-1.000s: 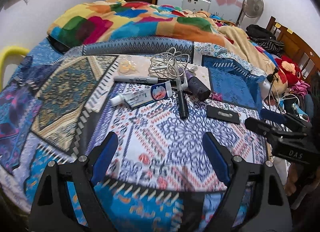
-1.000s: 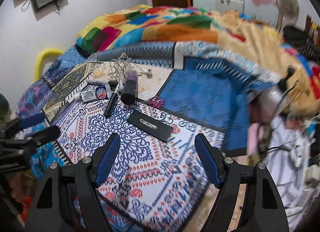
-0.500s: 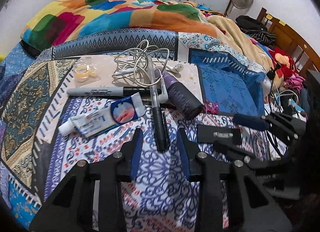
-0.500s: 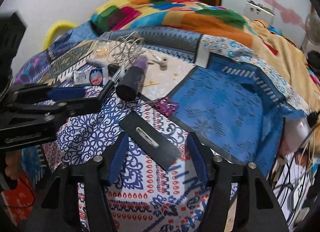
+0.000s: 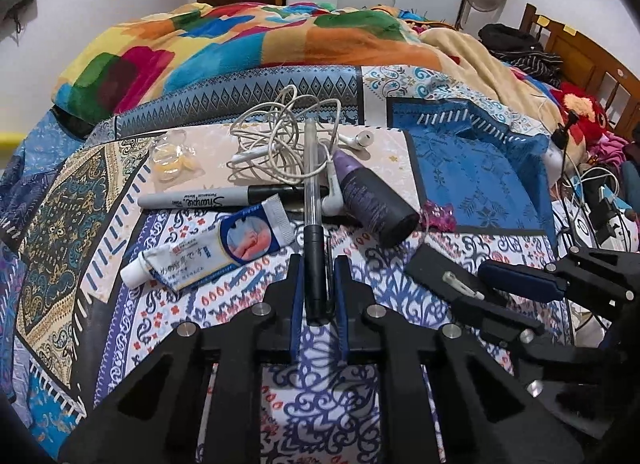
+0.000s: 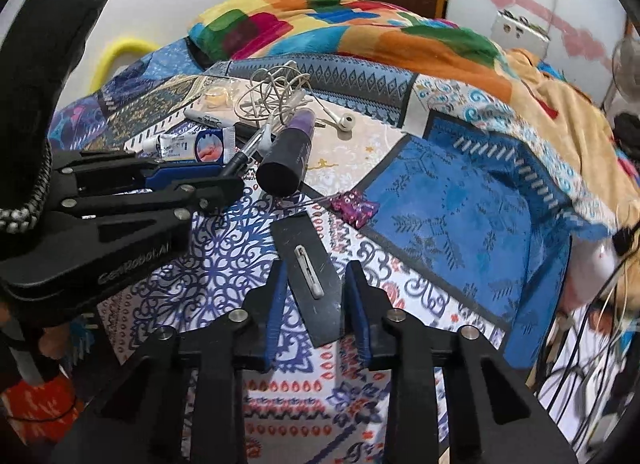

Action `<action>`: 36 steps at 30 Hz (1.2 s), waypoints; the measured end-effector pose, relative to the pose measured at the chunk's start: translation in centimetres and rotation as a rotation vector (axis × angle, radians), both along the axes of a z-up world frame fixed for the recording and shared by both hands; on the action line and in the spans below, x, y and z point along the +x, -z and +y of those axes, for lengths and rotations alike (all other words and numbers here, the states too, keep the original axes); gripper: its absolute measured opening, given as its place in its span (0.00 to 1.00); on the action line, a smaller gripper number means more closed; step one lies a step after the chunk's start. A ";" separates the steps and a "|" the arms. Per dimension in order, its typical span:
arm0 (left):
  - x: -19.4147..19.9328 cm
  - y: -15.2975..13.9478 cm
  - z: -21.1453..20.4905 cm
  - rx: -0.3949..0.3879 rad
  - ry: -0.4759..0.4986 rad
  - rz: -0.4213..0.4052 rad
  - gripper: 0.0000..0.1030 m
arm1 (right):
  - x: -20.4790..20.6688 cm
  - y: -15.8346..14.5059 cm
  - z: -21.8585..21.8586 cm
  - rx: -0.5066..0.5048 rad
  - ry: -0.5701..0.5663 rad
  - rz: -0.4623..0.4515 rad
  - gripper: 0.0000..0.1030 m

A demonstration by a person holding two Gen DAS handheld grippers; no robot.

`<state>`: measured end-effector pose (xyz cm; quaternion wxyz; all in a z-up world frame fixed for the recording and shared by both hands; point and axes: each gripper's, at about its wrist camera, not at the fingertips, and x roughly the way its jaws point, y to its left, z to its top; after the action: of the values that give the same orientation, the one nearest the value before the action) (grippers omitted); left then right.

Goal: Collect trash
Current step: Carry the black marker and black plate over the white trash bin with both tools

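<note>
Right now the pen (image 5: 313, 223), with its clear barrel and black grip end, lies on the patterned bedspread (image 5: 192, 304) pointing away toward the tangle of white earphones (image 5: 280, 135). Its black end sits between the blue pads of the left gripper (image 5: 319, 264), whose jaws are drawn in narrow on either side of it; whether the pads actually press the pen cannot be told. In the right wrist view the same pen (image 6: 244, 155) shows just past the tip of the left gripper (image 6: 224, 179).

Beside the pen on its left lies a white ointment tube (image 5: 208, 252), and beyond that a grey Sharpie marker (image 5: 200, 197) lies crosswise, its black end passing under the pen. To the pen's right a dark purple bottle (image 5: 372, 195) lies on its side, with a small crumpled pink wrapper (image 5: 438, 215) near its base. A clear plastic packet (image 5: 172, 155) rests further back, toward the colourful blanket (image 5: 240, 39).

The right gripper (image 6: 314, 296) hangs low over a flat black card (image 6: 310, 284) bearing a small white clip. Its jaws stand narrow, one pad at each long edge of the card; contact cannot be told. The card lies near the bedspread's front edge.
</note>
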<state>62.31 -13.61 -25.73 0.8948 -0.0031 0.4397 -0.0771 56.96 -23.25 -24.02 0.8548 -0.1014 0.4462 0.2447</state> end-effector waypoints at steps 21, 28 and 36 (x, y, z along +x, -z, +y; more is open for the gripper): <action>-8.8 -3.6 2.3 -0.062 0.029 0.068 0.13 | -3.3 -1.6 -0.9 0.067 0.113 0.068 0.14; -11.9 -7.8 2.8 -0.085 0.021 0.006 0.13 | -5.0 -4.7 -1.0 0.083 0.132 0.028 0.14; -16.4 -13.3 4.4 -0.092 -0.008 -0.084 0.13 | -7.8 -10.3 -0.7 0.117 0.143 -0.052 0.14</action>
<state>45.94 -9.19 -12.47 0.9118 -0.0427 0.3976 -0.0934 49.15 -23.99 -13.75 0.8859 -0.0253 0.4148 0.2060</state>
